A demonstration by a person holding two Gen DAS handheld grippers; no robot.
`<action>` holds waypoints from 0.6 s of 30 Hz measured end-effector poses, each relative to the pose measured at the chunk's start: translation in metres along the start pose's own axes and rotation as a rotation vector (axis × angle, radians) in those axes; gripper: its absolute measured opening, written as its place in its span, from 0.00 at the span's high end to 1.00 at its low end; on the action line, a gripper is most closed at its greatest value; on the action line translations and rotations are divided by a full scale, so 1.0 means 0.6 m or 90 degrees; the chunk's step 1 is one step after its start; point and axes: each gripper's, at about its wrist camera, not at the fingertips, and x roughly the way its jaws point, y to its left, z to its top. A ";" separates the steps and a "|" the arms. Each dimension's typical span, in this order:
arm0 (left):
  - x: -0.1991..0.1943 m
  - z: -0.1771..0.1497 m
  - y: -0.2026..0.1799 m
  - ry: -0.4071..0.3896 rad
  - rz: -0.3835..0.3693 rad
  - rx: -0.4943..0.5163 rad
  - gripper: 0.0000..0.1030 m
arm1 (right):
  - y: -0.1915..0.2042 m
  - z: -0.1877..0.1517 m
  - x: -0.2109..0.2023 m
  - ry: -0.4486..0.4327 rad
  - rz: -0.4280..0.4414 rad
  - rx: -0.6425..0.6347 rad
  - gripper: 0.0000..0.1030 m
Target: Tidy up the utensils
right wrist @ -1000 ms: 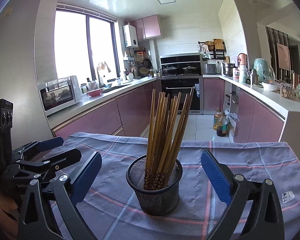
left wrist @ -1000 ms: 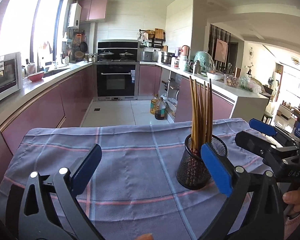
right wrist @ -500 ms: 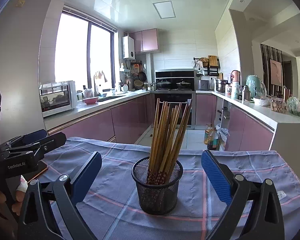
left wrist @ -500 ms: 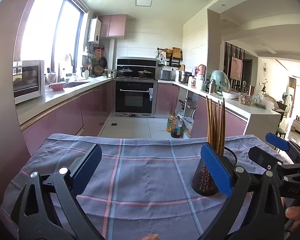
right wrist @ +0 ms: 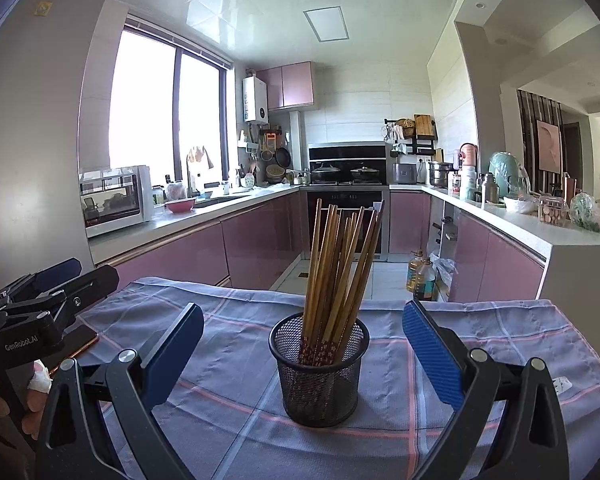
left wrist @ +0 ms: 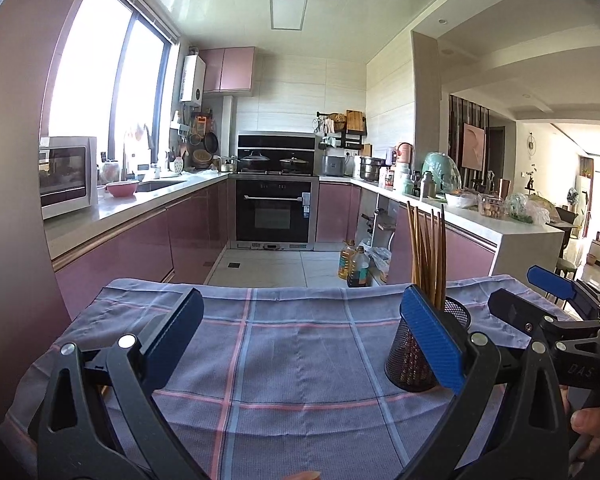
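A black mesh cup (right wrist: 319,368) stands on the checked cloth (right wrist: 480,332) with several wooden chopsticks (right wrist: 336,256) upright in it. My right gripper (right wrist: 300,344) is open, its blue pads on either side of the cup and a little nearer than it. In the left wrist view the same cup (left wrist: 410,360) sits at the right, partly behind my right pad. My left gripper (left wrist: 300,340) is open over bare cloth, nothing between its fingers. The other gripper (left wrist: 548,308) shows at the far right there.
The cloth-covered table (left wrist: 292,360) ends at a far edge with kitchen floor beyond. A phone (right wrist: 74,340) lies on the cloth at the left near the left gripper's body (right wrist: 40,304). Counters and an oven (left wrist: 274,212) stand far behind.
Both cameras have pulled back and tilted up, so the cup sits lower and further off. In the left wrist view the cup has slid to the right. Both grippers stay open.
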 end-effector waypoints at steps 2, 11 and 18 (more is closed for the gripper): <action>-0.001 0.000 -0.002 0.000 -0.002 0.000 0.05 | 0.001 0.001 0.001 -0.002 -0.001 0.000 0.07; 0.000 0.000 -0.005 0.001 -0.004 0.001 0.05 | 0.000 0.000 0.003 -0.005 -0.008 0.006 0.07; -0.001 -0.001 -0.006 0.006 -0.008 -0.010 0.05 | 0.002 -0.002 -0.001 -0.010 -0.019 0.003 0.07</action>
